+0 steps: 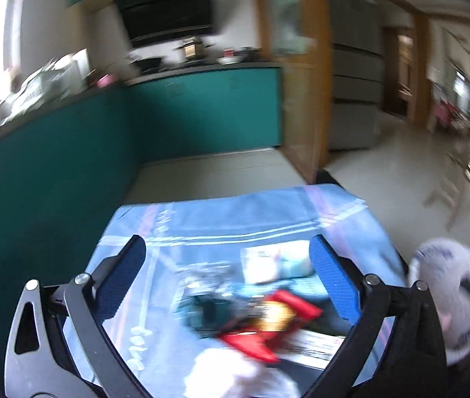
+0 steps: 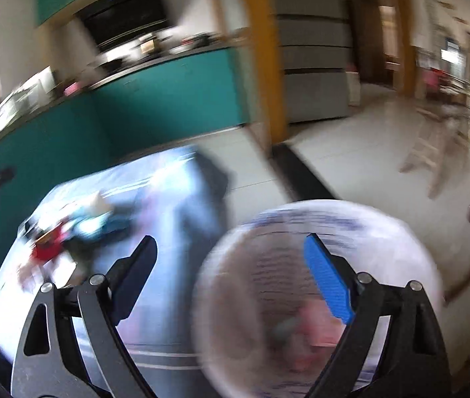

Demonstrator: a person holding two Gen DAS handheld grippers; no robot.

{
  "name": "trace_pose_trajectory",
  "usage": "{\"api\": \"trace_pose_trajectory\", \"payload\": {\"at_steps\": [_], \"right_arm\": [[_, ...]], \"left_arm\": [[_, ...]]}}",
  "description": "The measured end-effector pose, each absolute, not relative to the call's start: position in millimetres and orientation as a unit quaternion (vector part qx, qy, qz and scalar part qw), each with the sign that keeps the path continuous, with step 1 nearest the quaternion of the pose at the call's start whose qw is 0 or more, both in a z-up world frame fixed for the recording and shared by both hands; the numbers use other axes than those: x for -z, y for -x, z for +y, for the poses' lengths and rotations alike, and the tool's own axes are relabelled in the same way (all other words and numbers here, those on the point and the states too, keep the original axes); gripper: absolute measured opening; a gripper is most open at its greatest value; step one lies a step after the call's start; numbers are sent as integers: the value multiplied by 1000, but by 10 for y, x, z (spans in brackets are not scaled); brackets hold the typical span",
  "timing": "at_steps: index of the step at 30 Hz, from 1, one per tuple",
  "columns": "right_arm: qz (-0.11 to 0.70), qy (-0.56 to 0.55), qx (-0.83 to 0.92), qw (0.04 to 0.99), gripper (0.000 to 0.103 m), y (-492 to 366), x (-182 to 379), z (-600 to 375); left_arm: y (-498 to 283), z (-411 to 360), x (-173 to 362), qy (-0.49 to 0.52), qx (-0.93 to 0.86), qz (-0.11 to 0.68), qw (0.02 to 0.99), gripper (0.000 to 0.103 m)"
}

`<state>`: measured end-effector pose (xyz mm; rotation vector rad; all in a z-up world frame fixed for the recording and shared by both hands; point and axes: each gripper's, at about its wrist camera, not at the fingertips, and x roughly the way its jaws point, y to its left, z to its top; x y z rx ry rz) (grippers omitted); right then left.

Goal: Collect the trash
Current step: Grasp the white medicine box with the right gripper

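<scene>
A heap of trash lies on the table's light blue cloth point(image 1: 201, 212): a red wrapper point(image 1: 268, 331), a white and teal packet point(image 1: 278, 262) and dark scraps. My left gripper point(image 1: 226, 248) hangs over this heap, open, with nothing between its blue pads. A round white bag with blue print point(image 2: 317, 219) gapes under my right gripper point(image 2: 231, 242), which is open and holds nothing; pink and grey bits show blurred inside the bag. The same bag point(image 1: 447, 272) appears at the right edge of the left wrist view. The heap point(image 2: 79, 229) lies to the right gripper's left.
Teal cabinets point(image 1: 201, 109) under a cluttered counter run behind the table. A wooden door post point(image 1: 304, 99) and a grey fridge point(image 1: 354, 93) stand beyond its far edge. Pale tiled floor point(image 2: 367, 139) with a wooden chair point(image 2: 430, 152) lies to the right.
</scene>
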<state>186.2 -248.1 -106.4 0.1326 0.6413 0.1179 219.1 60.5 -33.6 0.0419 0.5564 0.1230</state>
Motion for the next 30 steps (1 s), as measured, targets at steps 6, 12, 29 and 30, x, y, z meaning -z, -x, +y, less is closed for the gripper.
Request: {"api": "trace_pose_trajectory", "payload": {"at_steps": [6, 12, 29, 30], "right_arm": [[350, -8, -235, 907, 88, -2227, 993, -1339], [363, 88, -278, 885, 83, -2240, 1232, -577], [397, 133, -345, 840, 43, -1862, 1394, -748], [395, 137, -348, 839, 43, -1821, 1377, -807]], "left_arm": [[-2353, 1114, 554, 26, -104, 333, 937, 99], [-2429, 1440, 780, 113, -86, 388, 911, 99], [-2367, 1239, 909, 102, -62, 411, 904, 99], [-2365, 1241, 915, 100, -64, 412, 904, 99]]}}
